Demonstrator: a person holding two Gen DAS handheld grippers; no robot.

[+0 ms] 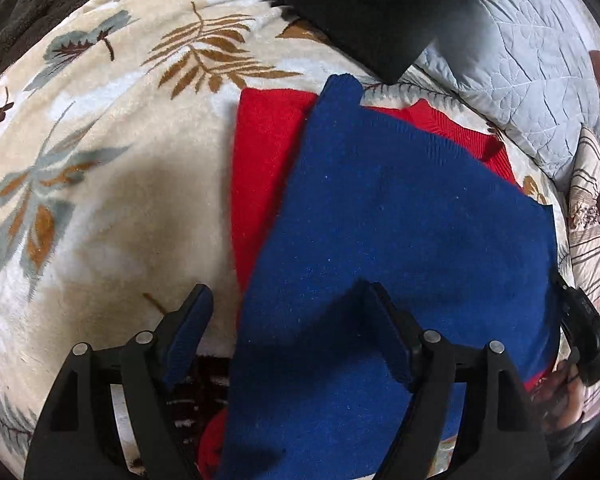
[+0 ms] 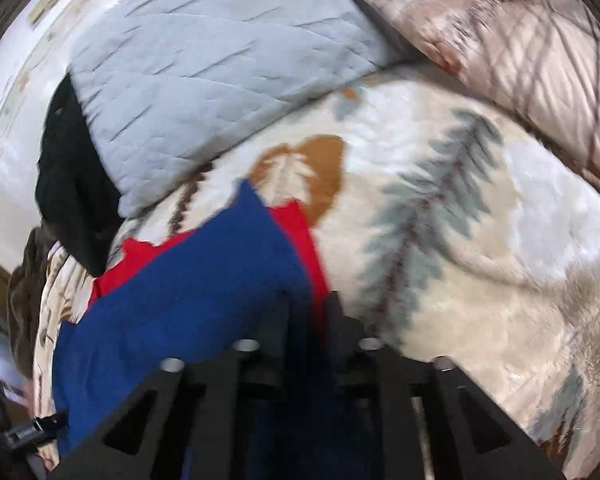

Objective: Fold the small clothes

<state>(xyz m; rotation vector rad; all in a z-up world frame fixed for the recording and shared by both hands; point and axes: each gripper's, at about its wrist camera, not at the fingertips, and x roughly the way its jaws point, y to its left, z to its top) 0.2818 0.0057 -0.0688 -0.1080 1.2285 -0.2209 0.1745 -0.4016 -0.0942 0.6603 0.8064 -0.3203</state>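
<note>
A blue knit garment (image 1: 400,216) lies spread over a red knit garment (image 1: 264,160) on a cream leaf-patterned blanket (image 1: 112,184). My left gripper (image 1: 288,296) is open above the blue garment's near left edge, holding nothing. In the right wrist view my right gripper (image 2: 310,300) is shut on the blue garment (image 2: 204,280) at its right edge, with the red garment (image 2: 300,224) showing beside the fingers. That view is blurred by motion. The right gripper also shows at the right edge of the left wrist view (image 1: 580,320).
A black cloth (image 1: 372,12) and a grey quilted cover (image 1: 512,60) lie at the back. A dark brown blanket (image 1: 16,12) is at the far left. A beige striped pillow (image 2: 520,56) sits at the back right.
</note>
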